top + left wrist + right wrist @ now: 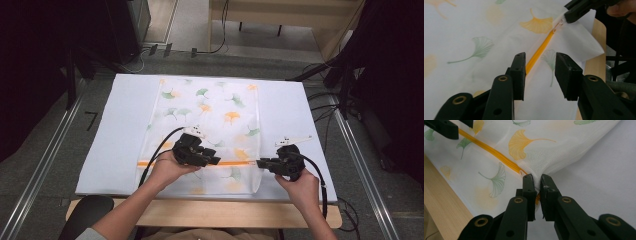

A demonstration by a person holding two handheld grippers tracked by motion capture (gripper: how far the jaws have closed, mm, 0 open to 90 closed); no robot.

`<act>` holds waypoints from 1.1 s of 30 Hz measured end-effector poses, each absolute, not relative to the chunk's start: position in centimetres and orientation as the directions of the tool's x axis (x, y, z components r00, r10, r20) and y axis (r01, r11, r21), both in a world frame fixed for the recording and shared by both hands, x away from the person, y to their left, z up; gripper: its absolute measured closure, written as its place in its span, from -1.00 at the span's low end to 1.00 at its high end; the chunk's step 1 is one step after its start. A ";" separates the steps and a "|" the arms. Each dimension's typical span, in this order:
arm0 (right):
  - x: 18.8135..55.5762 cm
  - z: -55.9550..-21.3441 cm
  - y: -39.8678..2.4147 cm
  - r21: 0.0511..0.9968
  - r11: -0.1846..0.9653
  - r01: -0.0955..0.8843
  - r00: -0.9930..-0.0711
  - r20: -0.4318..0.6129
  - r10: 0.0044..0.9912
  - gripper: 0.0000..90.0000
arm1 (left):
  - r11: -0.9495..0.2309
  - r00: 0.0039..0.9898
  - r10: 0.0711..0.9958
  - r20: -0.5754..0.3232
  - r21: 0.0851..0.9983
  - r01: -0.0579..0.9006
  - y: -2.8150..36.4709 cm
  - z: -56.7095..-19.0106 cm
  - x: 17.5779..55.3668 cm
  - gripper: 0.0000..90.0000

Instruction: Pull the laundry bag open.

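A white mesh laundry bag (210, 120) printed with green and orange ginkgo leaves lies flat on the white table cover. An orange zipper (235, 163) crosses it near the front edge. My left gripper (212, 160) hovers open over the zipper (537, 53), its jaws straddling the orange line. My right gripper (260, 163) is shut on the bag's right edge (537, 176) at the zipper's end, bunching the mesh. In the left gripper view the right gripper (566, 17) pinches the fabric by the zipper pull (560, 23).
The white cover (120, 135) lies on a wooden table (210, 212) whose front edge shows below the bag. Metal rails (45, 160) run along both sides. Cables and dark equipment stand at the back and right. A black chair (85, 212) sits at the lower left.
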State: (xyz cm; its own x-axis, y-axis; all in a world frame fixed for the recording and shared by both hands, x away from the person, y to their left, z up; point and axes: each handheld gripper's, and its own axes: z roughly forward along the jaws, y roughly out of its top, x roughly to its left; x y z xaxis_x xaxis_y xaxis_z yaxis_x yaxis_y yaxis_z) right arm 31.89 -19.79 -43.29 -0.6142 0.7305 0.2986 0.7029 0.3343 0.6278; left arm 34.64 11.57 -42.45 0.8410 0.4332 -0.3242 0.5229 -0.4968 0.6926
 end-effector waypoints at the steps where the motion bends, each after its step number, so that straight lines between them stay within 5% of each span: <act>1: 31.9 -43.3 -19.8 0.627 0.335 0.703 -0.614 0.298 0.731 0.89 | -0.494 0.841 0.425 -0.335 0.693 0.525 11.2 -42.5 34.5 0.39; 33: 31.7 -42.4 -19.4 0.647 0.351 0.677 -0.641 0.286 0.712 0.89 | -0.547 0.862 0.387 -0.327 0.671 0.500 4.5 -44.2 34.0 0.26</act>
